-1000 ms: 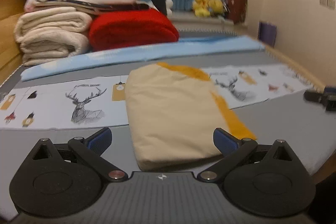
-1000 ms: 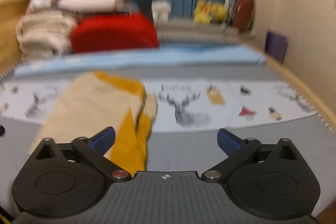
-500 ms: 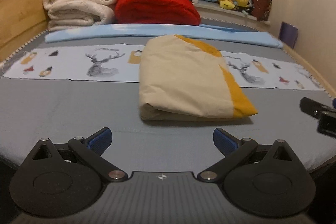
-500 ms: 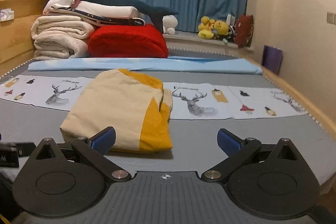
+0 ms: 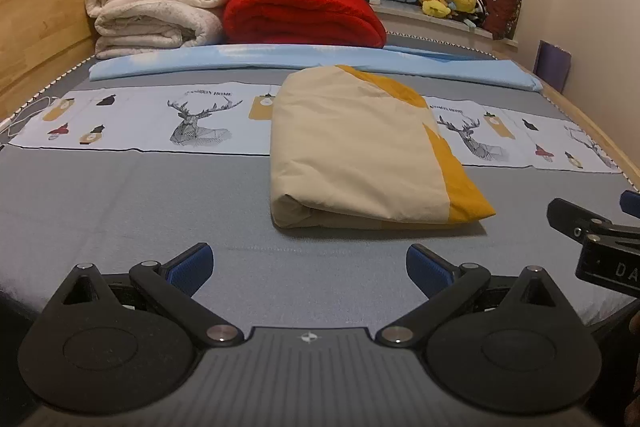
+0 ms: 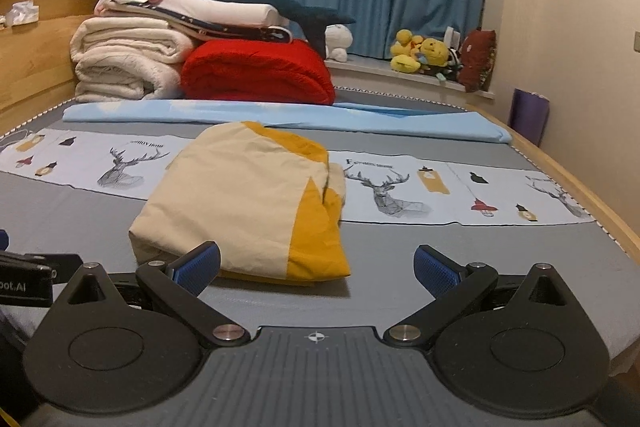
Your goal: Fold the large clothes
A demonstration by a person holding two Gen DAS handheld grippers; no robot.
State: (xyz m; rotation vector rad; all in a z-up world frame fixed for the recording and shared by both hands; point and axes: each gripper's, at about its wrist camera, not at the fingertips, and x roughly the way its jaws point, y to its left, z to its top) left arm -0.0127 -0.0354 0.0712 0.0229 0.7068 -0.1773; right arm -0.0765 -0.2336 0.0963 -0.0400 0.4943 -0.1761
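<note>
Left wrist: both grippers (image 5: 308, 265) (image 6: 318, 265) gape wide, empty.

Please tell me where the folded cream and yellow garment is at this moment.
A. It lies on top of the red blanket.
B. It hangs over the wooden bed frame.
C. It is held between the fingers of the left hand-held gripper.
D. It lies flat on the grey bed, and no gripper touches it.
D: the folded garment rests on the grey bed, ahead of the open, empty left hand-held gripper and right hand-held gripper.

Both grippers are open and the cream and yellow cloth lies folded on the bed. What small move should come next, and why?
Probably pull both back: the folded cloth looks compact, and the left gripper and right gripper hold nothing.
</note>
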